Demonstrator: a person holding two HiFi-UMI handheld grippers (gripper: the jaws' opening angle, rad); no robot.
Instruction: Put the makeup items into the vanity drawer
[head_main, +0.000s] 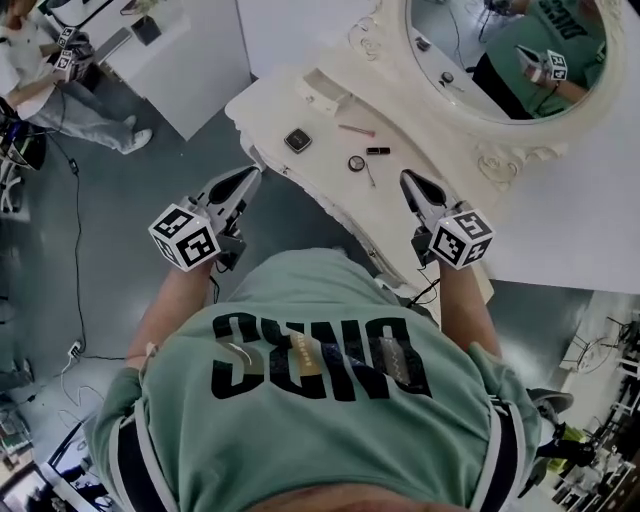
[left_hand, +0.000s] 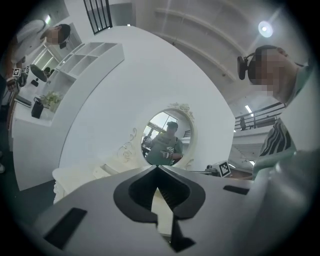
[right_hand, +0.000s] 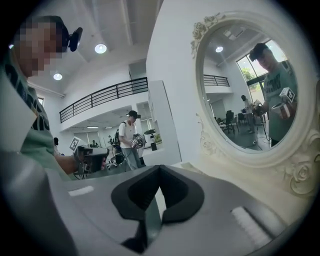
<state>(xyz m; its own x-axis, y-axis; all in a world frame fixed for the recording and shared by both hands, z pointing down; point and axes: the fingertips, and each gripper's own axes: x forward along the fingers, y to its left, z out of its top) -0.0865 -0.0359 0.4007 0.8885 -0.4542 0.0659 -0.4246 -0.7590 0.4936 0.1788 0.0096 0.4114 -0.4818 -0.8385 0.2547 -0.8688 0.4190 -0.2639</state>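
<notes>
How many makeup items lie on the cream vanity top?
5: a dark square compact at the left, a thin reddish pencil farther back, a short black tube right of it, a small round case near the front, and a thin stick beside it, possibly joined.

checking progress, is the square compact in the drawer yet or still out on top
Out: the square compact lies in plain sight on the vanity top.
</notes>
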